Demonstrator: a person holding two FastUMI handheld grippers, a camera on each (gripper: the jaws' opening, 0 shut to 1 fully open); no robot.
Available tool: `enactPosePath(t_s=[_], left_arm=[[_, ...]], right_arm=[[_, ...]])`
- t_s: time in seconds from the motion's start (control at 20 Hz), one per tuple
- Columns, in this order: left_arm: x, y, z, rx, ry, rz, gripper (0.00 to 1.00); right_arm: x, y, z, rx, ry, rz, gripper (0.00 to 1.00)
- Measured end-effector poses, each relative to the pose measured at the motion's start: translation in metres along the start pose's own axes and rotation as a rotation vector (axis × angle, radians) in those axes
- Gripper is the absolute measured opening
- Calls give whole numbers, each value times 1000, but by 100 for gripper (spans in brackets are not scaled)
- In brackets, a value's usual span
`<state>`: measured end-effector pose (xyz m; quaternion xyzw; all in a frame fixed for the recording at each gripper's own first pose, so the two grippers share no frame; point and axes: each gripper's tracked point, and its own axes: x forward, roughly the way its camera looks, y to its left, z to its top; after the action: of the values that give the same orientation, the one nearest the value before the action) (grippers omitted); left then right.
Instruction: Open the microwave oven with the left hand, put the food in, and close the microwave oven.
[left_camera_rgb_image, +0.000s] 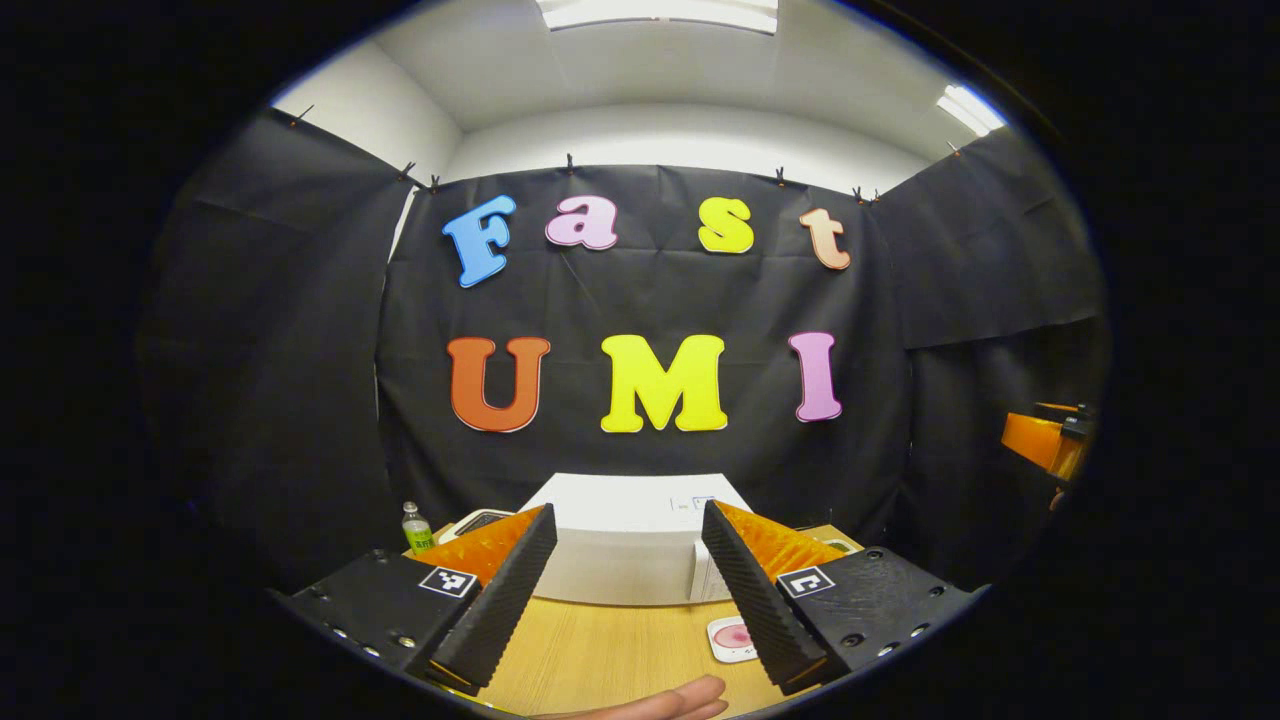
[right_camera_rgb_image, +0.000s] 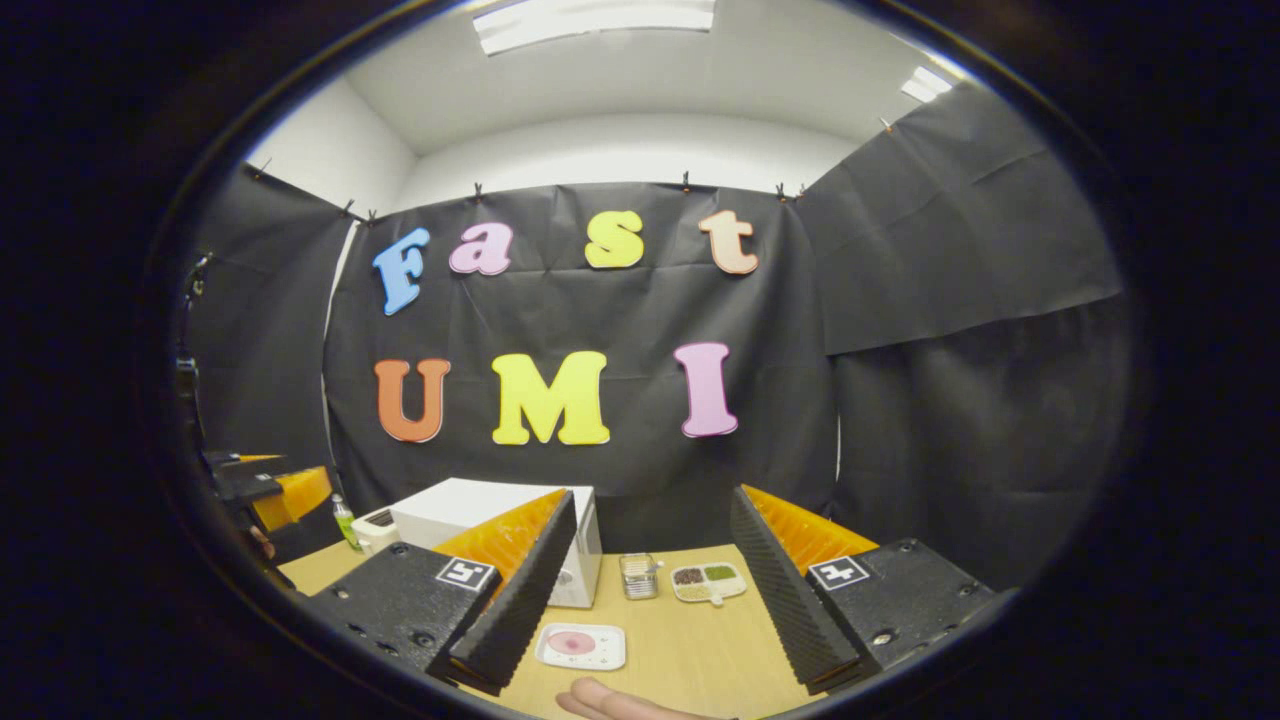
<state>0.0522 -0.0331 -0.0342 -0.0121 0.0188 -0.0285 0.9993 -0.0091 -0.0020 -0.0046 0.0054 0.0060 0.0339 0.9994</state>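
A white microwave oven (left_camera_rgb_image: 625, 545) stands on the wooden table (left_camera_rgb_image: 600, 650), door shut, straight ahead of my left gripper (left_camera_rgb_image: 625, 590), which is open and holds nothing. In the right gripper view the microwave oven (right_camera_rgb_image: 480, 515) sits left of centre, partly behind my left finger. A white tray of pink food (right_camera_rgb_image: 582, 646) lies on the table in front of it, between the open fingers of my right gripper (right_camera_rgb_image: 650, 605). That food tray (left_camera_rgb_image: 733, 638) also shows beside the left gripper's right finger. The other gripper (right_camera_rgb_image: 270, 490) shows at the far left edge.
A small glass container (right_camera_rgb_image: 638, 576) and a white divided dish (right_camera_rgb_image: 709, 581) with dark and green contents sit behind the food tray. A green-labelled bottle (left_camera_rgb_image: 417, 528) and a white device (left_camera_rgb_image: 478, 522) stand left of the microwave. A hand (right_camera_rgb_image: 610, 702) rests at the table's near edge.
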Motion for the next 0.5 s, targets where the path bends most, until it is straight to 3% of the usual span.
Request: enactPosePath(t_s=[0.5], left_arm=[[77, -53, -80, -29, 44, -84, 93]], right_arm=[[-7, -15, 23, 14, -45, -24, 99]])
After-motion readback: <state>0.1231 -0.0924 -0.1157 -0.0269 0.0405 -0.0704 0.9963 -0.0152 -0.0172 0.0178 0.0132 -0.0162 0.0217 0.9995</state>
